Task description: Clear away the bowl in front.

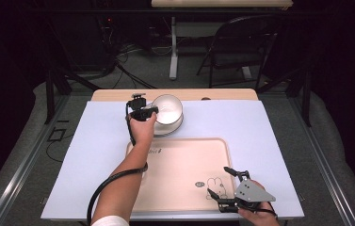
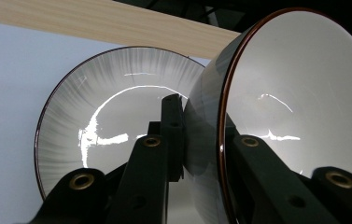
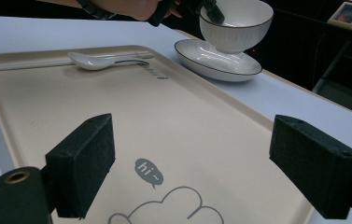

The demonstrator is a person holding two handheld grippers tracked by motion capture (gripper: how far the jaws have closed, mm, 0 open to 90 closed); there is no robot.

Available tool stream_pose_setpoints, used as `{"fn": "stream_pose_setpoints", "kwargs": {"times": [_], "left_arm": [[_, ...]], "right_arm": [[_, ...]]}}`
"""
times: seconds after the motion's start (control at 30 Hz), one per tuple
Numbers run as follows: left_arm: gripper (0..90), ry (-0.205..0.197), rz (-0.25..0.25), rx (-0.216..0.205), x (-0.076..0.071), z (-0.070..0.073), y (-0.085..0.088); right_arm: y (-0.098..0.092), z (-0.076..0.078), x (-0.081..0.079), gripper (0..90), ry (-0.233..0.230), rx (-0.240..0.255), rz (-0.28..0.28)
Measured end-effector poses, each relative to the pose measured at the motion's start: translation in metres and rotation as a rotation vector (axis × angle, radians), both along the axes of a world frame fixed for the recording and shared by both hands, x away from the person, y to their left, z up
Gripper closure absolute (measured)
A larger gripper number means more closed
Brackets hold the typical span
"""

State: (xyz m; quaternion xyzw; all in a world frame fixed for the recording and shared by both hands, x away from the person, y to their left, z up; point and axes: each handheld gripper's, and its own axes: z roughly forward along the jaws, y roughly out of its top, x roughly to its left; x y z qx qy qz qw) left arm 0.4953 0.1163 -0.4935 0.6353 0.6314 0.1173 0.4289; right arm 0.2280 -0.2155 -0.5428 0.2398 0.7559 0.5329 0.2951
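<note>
A white bowl (image 1: 169, 108) (image 2: 299, 93) (image 3: 234, 23) with a dark rim hangs just above a white ribbed plate (image 1: 173, 129) (image 2: 113, 116) (image 3: 215, 63) at the far middle of the table. My left gripper (image 1: 152, 110) (image 2: 201, 140) is shut on the bowl's wall, one jaw inside and one outside. A white spoon (image 3: 99, 59) and a pair of pale chopsticks (image 3: 38, 64) lie at the far end of the beige tray (image 1: 184, 169) (image 3: 131, 121). My right gripper (image 1: 218, 181) (image 3: 192, 163) rests open over the tray's near right corner, nothing between its pads.
A white mat (image 1: 260, 127) covers the table, with a wooden strip (image 1: 118, 95) at its far edge. The tray carries a rabbit drawing (image 1: 215, 186). Beyond the table stand a chair (image 1: 241, 47) and a desk leg (image 1: 173, 52).
</note>
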Motion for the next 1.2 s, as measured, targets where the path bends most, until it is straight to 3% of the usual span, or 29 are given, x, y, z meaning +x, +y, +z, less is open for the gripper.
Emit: {"fn": "stream_pose_setpoints", "kwargs": {"times": [0.6,1.0,1.2], "left_arm": [[80.9,-0.044,-0.091,-0.039,-0.046,0.013,0.009],[80.8,-0.067,-0.162,-0.028,-0.074,0.009,0.005],[80.8,-0.060,-0.188,-0.049,-0.085,0.004,0.000]], "right_arm": [[0.000,0.000,0.000,13.5,0.000,0.002,-0.008],[0.000,0.000,0.000,13.5,-0.003,-0.002,-0.008],[0.000,0.000,-0.001,13.5,-0.001,-0.003,-0.007]]}}
